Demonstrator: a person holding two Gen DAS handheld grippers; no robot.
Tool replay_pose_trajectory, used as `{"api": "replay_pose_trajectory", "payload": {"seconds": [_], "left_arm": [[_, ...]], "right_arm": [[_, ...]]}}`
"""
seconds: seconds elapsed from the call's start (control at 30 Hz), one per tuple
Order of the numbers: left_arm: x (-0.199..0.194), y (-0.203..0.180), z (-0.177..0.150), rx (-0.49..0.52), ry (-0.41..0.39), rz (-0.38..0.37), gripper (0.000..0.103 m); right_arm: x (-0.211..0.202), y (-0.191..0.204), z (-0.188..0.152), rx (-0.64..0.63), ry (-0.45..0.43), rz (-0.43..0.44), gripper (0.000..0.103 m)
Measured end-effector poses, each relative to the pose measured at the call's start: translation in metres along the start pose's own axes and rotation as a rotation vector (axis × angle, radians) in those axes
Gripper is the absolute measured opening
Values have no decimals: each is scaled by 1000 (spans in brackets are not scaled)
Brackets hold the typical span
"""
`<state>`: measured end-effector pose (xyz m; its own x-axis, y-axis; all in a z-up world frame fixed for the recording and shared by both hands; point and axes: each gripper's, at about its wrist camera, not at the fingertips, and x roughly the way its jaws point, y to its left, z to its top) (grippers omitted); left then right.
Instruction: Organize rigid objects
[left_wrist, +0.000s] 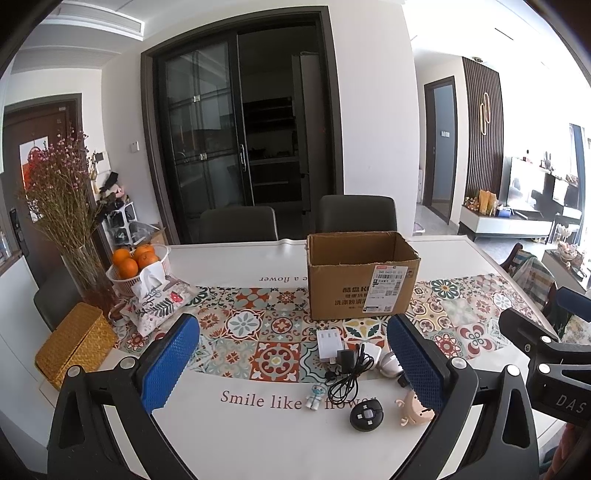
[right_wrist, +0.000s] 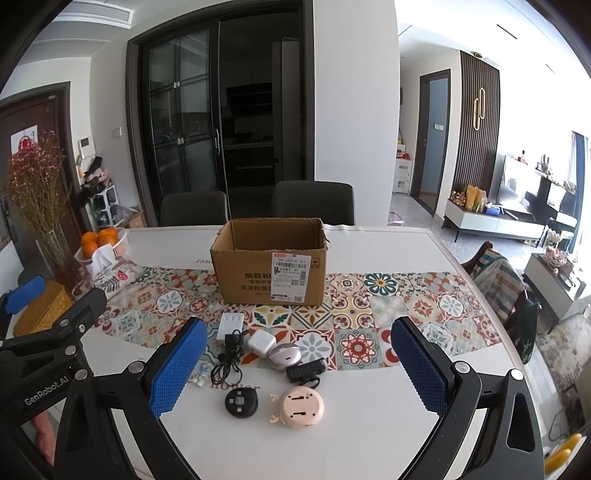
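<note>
An open, empty-looking cardboard box stands on the patterned runner; it also shows in the left wrist view. In front of it lie small items: a white power strip, a black adapter with cable, a white charger cube, a silver oval device, a black clip-like piece, a black round remote, a pink round gadget and a small white figurine. My left gripper and right gripper are both open and empty, above the table's near edge.
A white basket of oranges, a patterned tissue pouch, a woven yellow box and a glass vase of dried flowers stand at the table's left. Two dark chairs stand behind the table.
</note>
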<state>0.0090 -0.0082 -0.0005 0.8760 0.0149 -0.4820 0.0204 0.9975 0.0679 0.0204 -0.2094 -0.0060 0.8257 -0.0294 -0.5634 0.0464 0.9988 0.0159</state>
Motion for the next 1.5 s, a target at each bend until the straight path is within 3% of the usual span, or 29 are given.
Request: {"api": "replay_pose_trajectory", "payload": {"seconds": [0.37, 0.5, 0.9, 1.33, 1.5], "left_arm": [[1, -1, 2, 2, 13, 2, 103], [12, -5, -1, 8, 61, -14, 103], [71, -23, -38, 25, 317, -51, 103], [130, -35, -91, 59, 521, 8, 103], [148, -36, -108, 53, 588, 18, 103]], "right_arm": [[3, -1, -1, 2, 10, 9, 100], [11, -4, -3, 9, 45, 20, 100], [80, -11, -33, -18, 324, 53, 100], [169, -9, -83, -70, 588, 112, 100], [193, -8, -101, -71, 645, 133, 100]]}}
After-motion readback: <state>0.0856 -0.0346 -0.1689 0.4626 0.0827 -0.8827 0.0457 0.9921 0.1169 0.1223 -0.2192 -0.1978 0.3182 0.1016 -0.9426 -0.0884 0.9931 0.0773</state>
